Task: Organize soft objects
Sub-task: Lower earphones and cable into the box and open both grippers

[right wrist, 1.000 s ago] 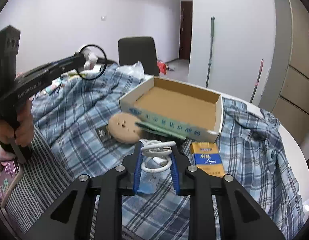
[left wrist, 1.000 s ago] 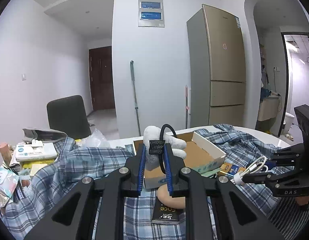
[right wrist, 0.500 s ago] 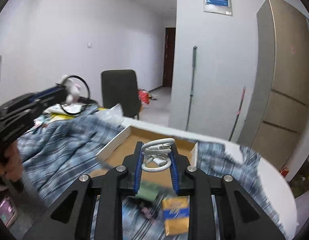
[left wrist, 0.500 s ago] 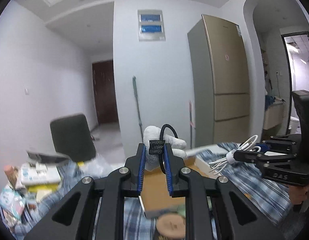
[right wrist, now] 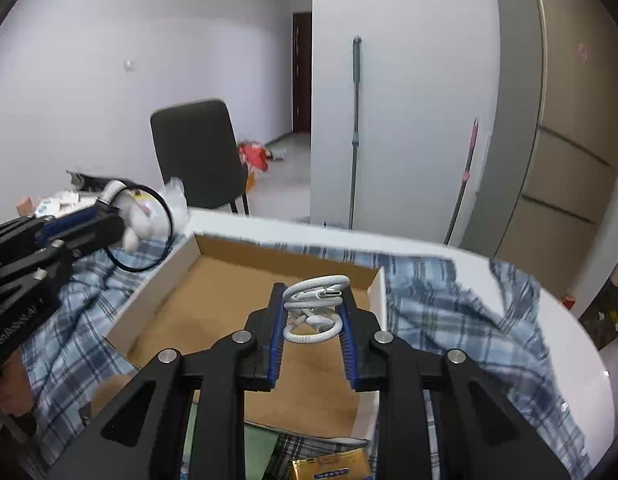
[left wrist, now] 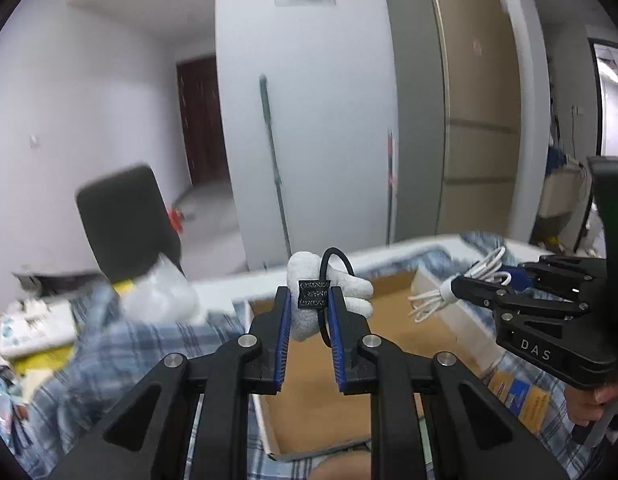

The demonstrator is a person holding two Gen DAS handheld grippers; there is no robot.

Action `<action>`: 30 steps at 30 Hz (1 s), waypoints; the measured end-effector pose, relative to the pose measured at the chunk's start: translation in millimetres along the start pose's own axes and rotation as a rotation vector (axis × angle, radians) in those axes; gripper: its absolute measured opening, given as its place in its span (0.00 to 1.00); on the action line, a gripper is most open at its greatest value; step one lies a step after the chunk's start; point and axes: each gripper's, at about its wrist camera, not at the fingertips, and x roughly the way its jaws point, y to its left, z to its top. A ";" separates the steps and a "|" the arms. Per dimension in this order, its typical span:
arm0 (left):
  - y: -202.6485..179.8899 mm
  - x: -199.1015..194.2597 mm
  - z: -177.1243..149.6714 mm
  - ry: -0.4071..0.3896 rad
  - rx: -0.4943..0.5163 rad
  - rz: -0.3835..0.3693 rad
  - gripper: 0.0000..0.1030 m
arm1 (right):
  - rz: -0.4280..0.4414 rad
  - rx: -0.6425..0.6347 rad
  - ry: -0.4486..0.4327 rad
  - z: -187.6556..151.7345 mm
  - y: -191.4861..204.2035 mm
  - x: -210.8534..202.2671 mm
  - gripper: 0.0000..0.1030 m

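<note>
My left gripper [left wrist: 309, 300] is shut on a small white plush toy [left wrist: 341, 292] with a black loop cord, held above the near-left part of the open cardboard box [left wrist: 309, 392]. In the right wrist view the same toy [right wrist: 135, 220] hangs over the box's left wall. My right gripper [right wrist: 312, 308] is shut on a coiled white cable [right wrist: 315, 304], held above the box's brown floor [right wrist: 229, 300] near its right wall. The cable also shows in the left wrist view [left wrist: 469, 280].
A blue plaid cloth [right wrist: 449, 312] covers the white table around the box. A yellow-blue pack [right wrist: 333, 468] lies before the box. A dark chair [right wrist: 201, 156], a mop [right wrist: 355, 120] and a fridge [right wrist: 561, 120] stand behind. Clutter [left wrist: 33, 324] lies at the table's left.
Both grippers have moved forward over the cardboard box, still holding the toy and the cable. The box now fills the lower part of both views.
</note>
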 end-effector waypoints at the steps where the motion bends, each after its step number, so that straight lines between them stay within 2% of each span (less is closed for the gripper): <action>1: 0.0 6.7 -3.3 0.024 -0.004 -0.002 0.19 | 0.000 0.000 0.015 -4.0 0.3 5.4 0.22; 7: 1.5 39.3 -22.5 0.169 -0.020 -0.032 0.19 | -0.002 0.011 0.099 -16.0 -4.3 29.7 0.23; 12: 3.8 56.6 -34.1 0.232 -0.034 -0.033 0.19 | 0.018 0.016 0.171 -26.1 -5.2 45.9 0.23; 14: 9.3 62.2 -36.7 0.246 -0.069 -0.052 0.29 | 0.029 0.022 0.196 -30.7 -4.8 50.7 0.23; 15: 12.0 63.1 -37.3 0.239 -0.083 -0.061 0.33 | 0.039 0.028 0.202 -31.8 -5.3 52.0 0.23; 17: 13.2 61.4 -37.5 0.223 -0.070 -0.031 0.66 | 0.038 0.034 0.206 -32.8 -5.6 52.8 0.28; 18: 13.1 58.8 -37.1 0.204 -0.062 -0.015 0.69 | 0.035 0.038 0.202 -32.4 -6.4 51.8 0.33; 20: 13.8 52.4 -34.3 0.172 -0.054 0.005 0.69 | 0.029 0.048 0.170 -30.0 -9.3 45.3 0.63; 22: 17.2 48.4 -31.2 0.166 -0.070 -0.012 0.69 | 0.018 0.051 0.134 -25.4 -11.5 36.2 0.64; 26: 19.8 22.8 -20.4 0.092 -0.078 -0.014 0.69 | 0.026 0.078 0.084 -11.6 -18.0 12.2 0.64; 30: 16.7 -10.5 -12.9 0.048 -0.080 -0.067 0.69 | 0.025 0.075 0.024 -1.4 -19.1 -23.8 0.64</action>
